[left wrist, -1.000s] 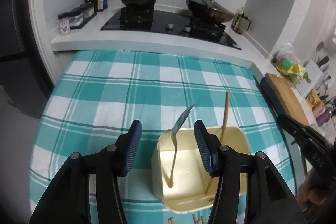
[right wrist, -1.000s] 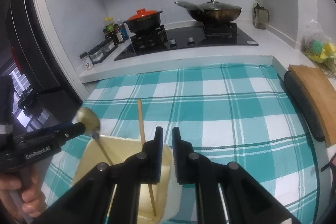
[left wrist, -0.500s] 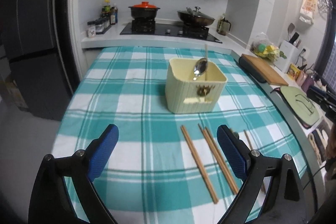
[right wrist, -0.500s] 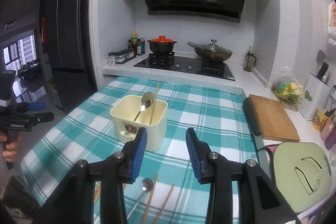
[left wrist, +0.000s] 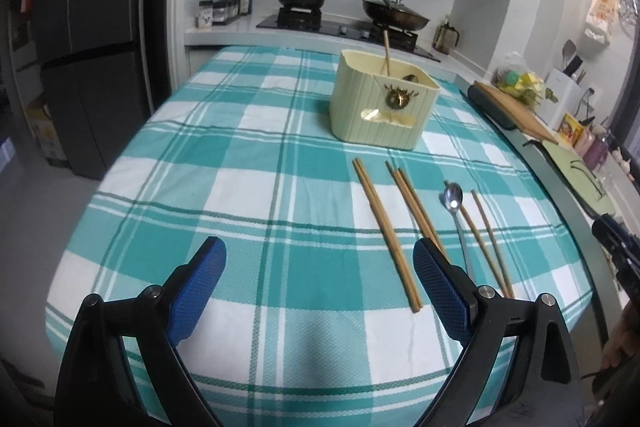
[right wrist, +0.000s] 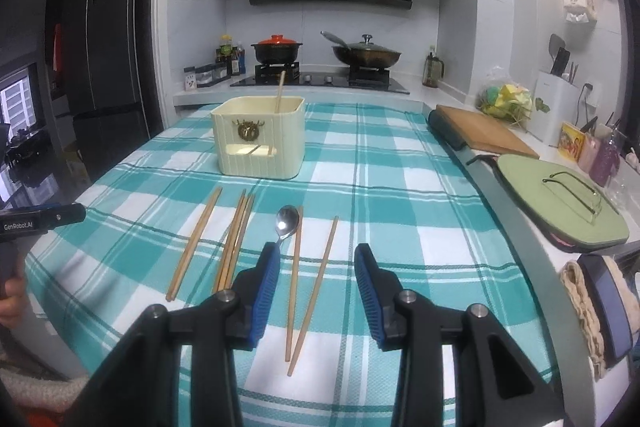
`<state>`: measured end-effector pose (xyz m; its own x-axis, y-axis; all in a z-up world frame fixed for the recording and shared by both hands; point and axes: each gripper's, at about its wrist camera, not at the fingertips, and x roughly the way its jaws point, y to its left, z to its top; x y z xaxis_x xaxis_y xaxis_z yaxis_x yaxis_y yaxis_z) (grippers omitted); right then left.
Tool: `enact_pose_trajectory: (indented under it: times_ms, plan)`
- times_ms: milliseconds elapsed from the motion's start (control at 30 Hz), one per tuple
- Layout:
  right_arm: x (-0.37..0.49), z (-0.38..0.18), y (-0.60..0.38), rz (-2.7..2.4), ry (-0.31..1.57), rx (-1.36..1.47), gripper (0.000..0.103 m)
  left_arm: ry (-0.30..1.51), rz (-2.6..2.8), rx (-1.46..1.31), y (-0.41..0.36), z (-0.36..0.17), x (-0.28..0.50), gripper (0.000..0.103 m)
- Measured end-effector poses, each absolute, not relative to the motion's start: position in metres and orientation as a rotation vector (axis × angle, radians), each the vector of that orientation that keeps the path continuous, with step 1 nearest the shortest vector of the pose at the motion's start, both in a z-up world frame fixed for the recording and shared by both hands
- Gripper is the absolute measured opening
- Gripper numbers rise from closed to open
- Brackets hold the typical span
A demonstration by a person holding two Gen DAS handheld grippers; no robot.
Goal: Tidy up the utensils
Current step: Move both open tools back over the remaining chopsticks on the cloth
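A cream utensil holder [left wrist: 382, 103] [right wrist: 260, 137] stands on the teal checked tablecloth, with one chopstick [right wrist: 280, 87] and a spoon bowl [left wrist: 411, 78] showing inside. Several wooden chopsticks [left wrist: 386, 227] [right wrist: 194, 241] and a metal spoon [left wrist: 454, 201] [right wrist: 286, 221] lie on the cloth in front of it. My left gripper [left wrist: 318, 287] is wide open and empty, near the table's front edge. My right gripper [right wrist: 316, 285] is open and empty, above two chopsticks [right wrist: 316, 287] and the spoon handle.
A stove with a red-lidded pot [right wrist: 276, 49] and a wok [right wrist: 366, 53] is behind the table. A cutting board [right wrist: 484, 133] and a green lidded tray [right wrist: 560, 203] sit on the counter at right. A dark fridge [left wrist: 88, 39] stands left.
Both grippers pulled back from above the holder to the table's front edge and opened wide. The spoon now rests deeper in the holder.
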<state>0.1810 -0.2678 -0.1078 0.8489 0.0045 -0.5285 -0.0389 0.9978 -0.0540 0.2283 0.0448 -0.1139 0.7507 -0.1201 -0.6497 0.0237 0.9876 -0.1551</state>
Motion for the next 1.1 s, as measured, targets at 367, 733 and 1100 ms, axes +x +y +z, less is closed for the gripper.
enact_pose_trajectory:
  times_ms: [367,733,1100]
  plan:
    - [0.180,-0.109,-0.256,0.053,0.531,-0.041,0.039,0.737,-0.084,-0.133,0.029,-0.118,0.227,0.103]
    - [0.184,-0.131,-0.249,0.087,0.596,-0.009,0.039,0.801,-0.060,-0.091,0.015,-0.141,0.234,0.103]
    - [0.192,-0.144,-0.252,0.081,0.649,0.014,0.039,0.877,-0.045,-0.093,0.008,-0.175,0.274,0.103]
